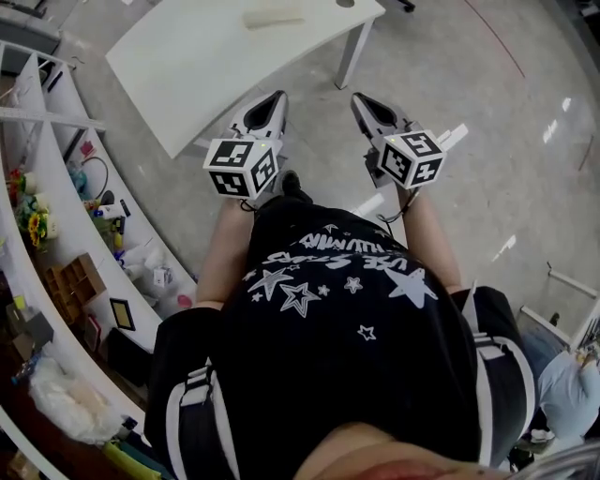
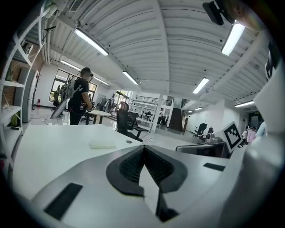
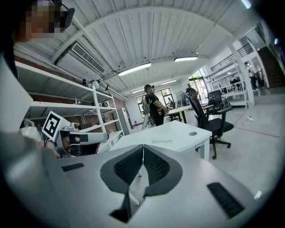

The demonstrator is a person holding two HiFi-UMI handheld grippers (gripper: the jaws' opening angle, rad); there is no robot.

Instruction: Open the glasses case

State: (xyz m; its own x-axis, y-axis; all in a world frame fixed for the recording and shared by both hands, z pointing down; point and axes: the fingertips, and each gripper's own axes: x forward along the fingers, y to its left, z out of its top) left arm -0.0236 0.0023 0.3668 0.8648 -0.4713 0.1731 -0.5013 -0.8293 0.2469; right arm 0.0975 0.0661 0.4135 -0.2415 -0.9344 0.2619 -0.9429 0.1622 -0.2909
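The glasses case (image 1: pixel 273 16) is a flat pale oblong lying on the white table (image 1: pixel 206 66) far ahead of me. It shows small in the left gripper view (image 2: pixel 102 144) and as a thin sliver in the right gripper view (image 3: pixel 161 141). My left gripper (image 1: pixel 277 97) and right gripper (image 1: pixel 360 99) are held side by side in the air, short of the table's near corner and pointing toward it. Both are well away from the case. In each gripper view the ribbed pads meet at the tip, left (image 2: pixel 143 147) and right (image 3: pixel 143 146), with nothing between them.
Curved white shelves (image 1: pixel 56 216) full of small clutter run along my left. An office chair (image 3: pixel 213 120) stands beyond the table's far right corner. A person in dark clothes (image 2: pixel 80 95) stands at another table farther back. Grey floor (image 1: pixel 487 141) spreads to the right.
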